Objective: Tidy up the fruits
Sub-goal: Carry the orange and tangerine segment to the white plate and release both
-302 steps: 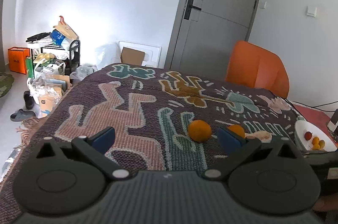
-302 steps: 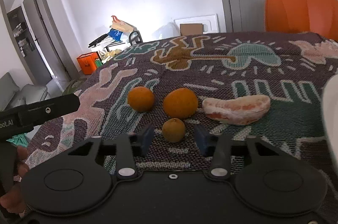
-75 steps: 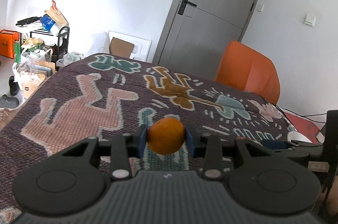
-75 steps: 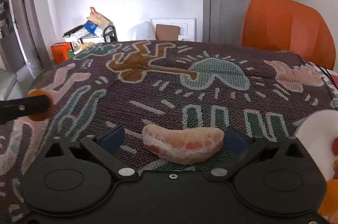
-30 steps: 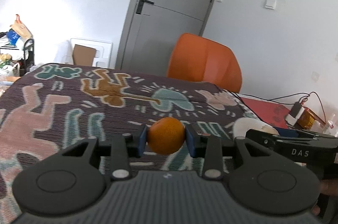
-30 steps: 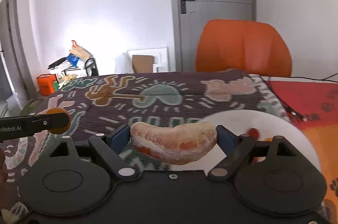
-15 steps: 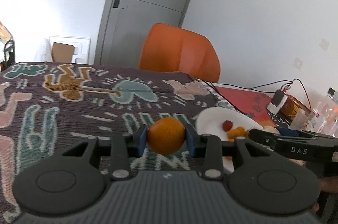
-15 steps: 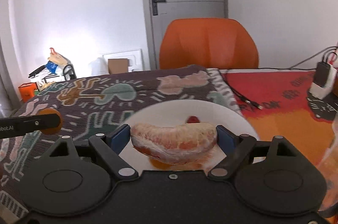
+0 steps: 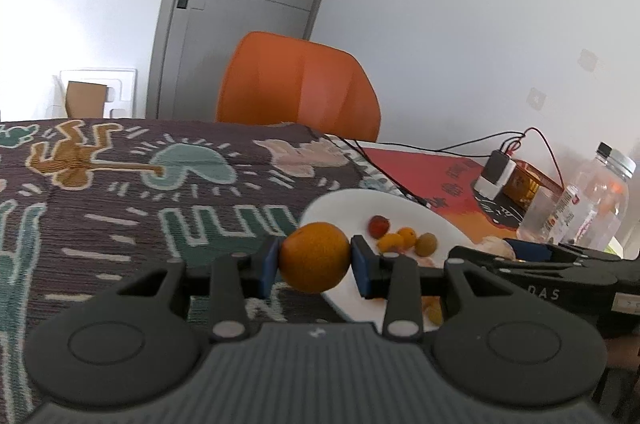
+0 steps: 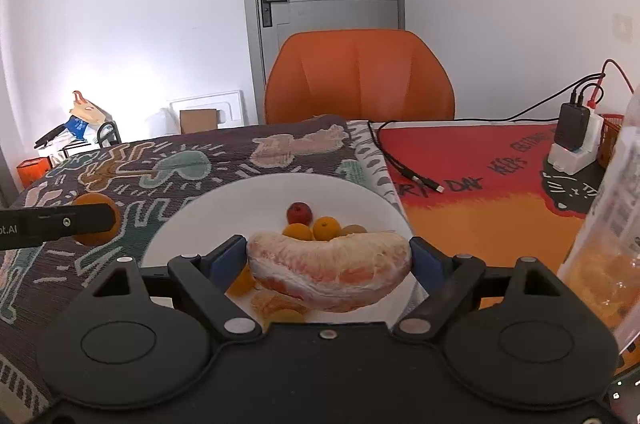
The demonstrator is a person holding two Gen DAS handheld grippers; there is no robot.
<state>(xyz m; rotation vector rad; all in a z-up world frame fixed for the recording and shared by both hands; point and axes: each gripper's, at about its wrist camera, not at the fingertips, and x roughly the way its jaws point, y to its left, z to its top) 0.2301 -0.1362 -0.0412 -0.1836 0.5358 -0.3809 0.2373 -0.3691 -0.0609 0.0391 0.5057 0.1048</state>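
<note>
My left gripper [image 9: 315,266] pinches the orange [image 9: 315,256] at the plate [image 9: 352,202] edge, my right gripper [image 10: 329,266] clamps the pomelo wedge [image 10: 329,274] seemingly above it; either may roll off, released early.

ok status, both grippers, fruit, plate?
Left gripper shut on orange, at plate edge. Right gripper shut on peeled segment, over plate. Small fruits already mid-plate; bare rim left side.

A round orange [image 9: 315,257] hangs clamped at the white plate's [image 10: 240,192] left edge. A peeled pomelo wedge [image 10: 330,274], held lengthwise, hovers over the plate's small fruits [image 10: 312,224].
</note>
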